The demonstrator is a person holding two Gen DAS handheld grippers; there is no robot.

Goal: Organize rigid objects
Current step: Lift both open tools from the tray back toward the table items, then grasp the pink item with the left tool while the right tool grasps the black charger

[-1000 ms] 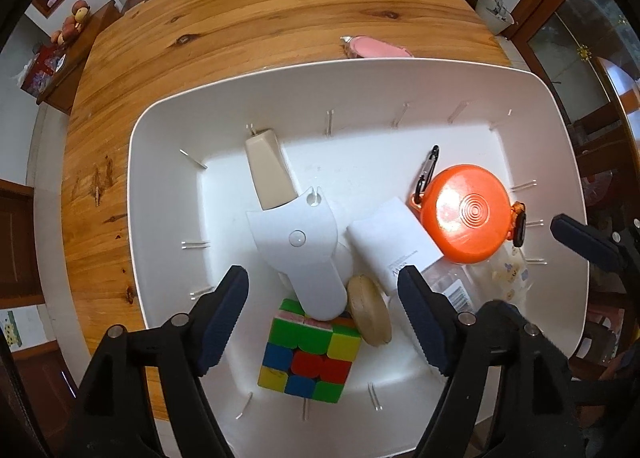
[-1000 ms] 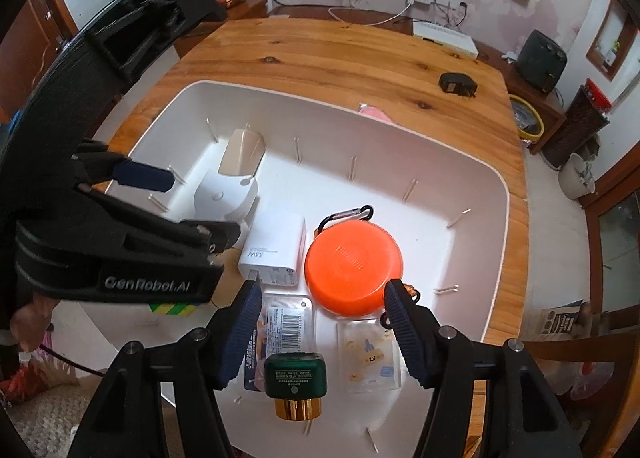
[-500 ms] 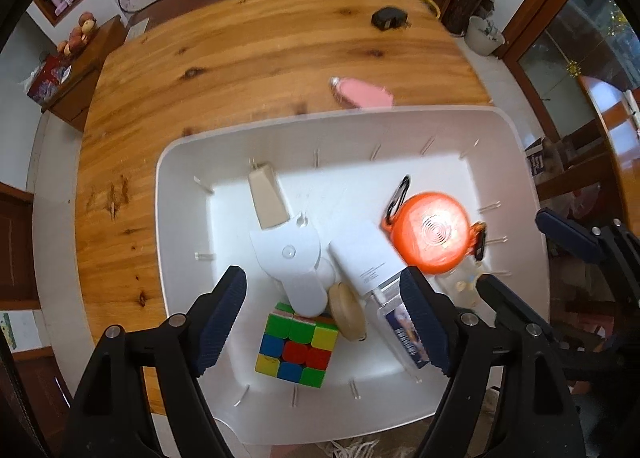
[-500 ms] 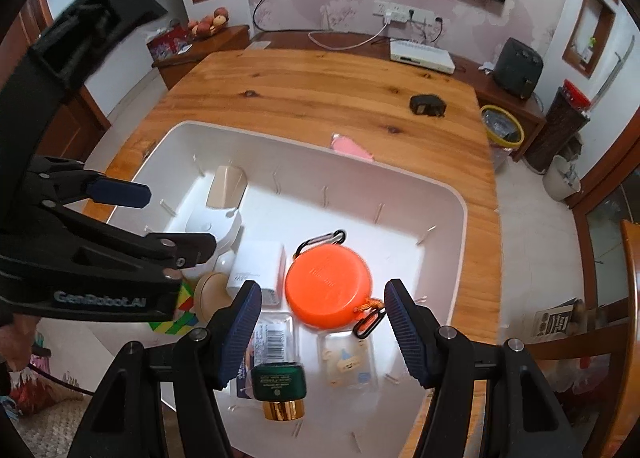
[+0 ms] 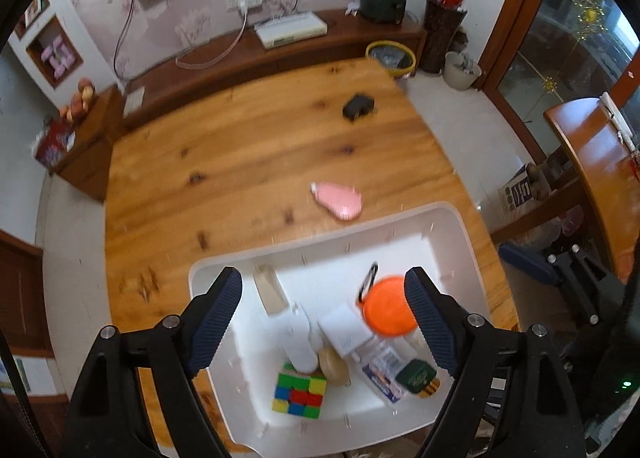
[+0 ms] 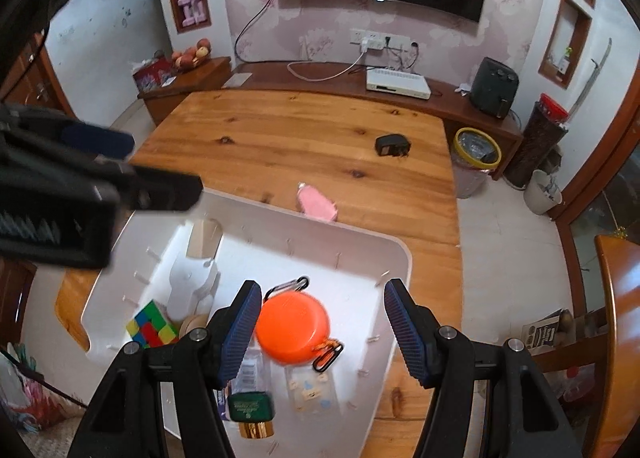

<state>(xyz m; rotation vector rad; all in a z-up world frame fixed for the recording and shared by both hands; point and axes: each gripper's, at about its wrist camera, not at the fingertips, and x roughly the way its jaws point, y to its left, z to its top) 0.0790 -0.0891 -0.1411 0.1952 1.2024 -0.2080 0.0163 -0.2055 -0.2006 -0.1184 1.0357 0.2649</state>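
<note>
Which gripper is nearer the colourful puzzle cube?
Left. The left gripper hangs over the cube's side of the tray; the right gripper hangs above the orange disc.

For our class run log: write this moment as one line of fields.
left gripper: open, empty | right gripper: open, empty | bin: holds cube, orange lid | pink item: on table

A tub (image 5: 456, 217) stood on the near part of a table (image 5: 248, 161). In the tub, a puzzle cube (image 5: 299, 394) lay nearest the left front corner, with a round disc (image 5: 386, 312) further right and a small tin (image 5: 416, 376) in front of the disc. Behind the tub, on the bare tabletop, a brush (image 5: 339, 199) lay just beside the far rim, and a plug adapter (image 5: 358, 107) sat well beyond it, near the far edge.
</note>
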